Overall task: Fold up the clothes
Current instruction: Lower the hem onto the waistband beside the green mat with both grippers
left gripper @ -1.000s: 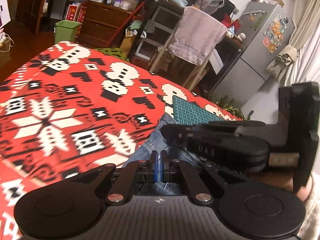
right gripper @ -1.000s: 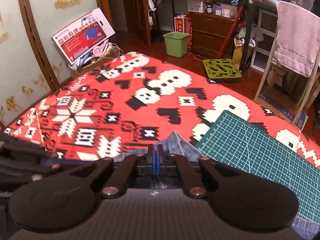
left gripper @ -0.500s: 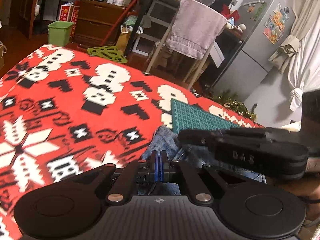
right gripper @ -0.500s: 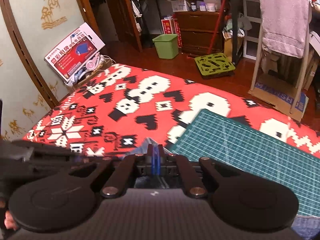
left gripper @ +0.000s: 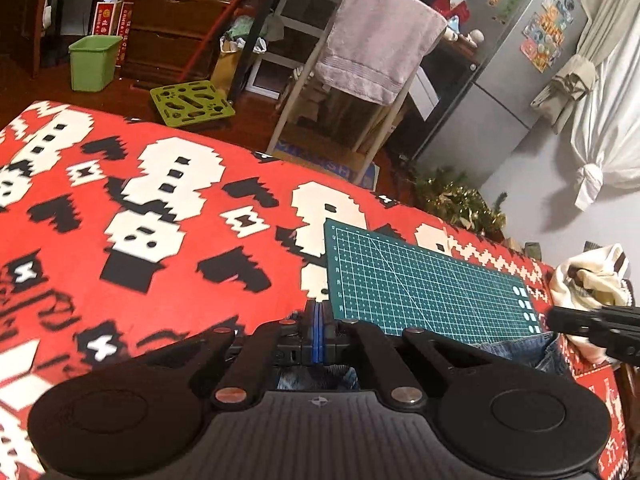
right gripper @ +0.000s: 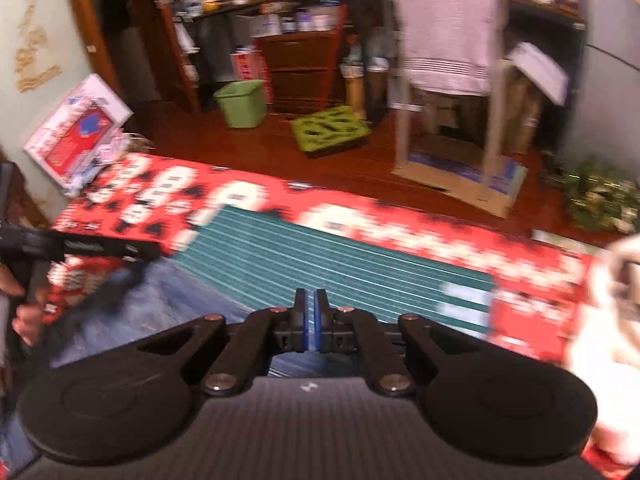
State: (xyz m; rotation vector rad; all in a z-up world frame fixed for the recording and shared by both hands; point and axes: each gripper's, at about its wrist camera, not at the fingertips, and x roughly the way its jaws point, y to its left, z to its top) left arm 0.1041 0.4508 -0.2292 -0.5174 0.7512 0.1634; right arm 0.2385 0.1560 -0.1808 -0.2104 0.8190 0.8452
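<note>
Lived-in home room, probably a bedroom or studio: fridge [left gripper: 508,76] with magnets upper right, towel [left gripper: 380,36] over a rack, cluttered wooden dresser [left gripper: 176,36] upper left, green bin [left gripper: 94,62], tied curtain [left gripper: 604,112] far right.

- Warm, dim indoor light; dark corners from fisheye vignetting.
- Left wrist view is fairly sharp, edges curved.
- Right wrist view is smeared throughout by motion blur.

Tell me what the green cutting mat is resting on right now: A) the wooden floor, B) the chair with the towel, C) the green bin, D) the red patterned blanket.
D: the cutting mat lies flat on the red patterned blanket, whose pattern shows around its edges.
</note>
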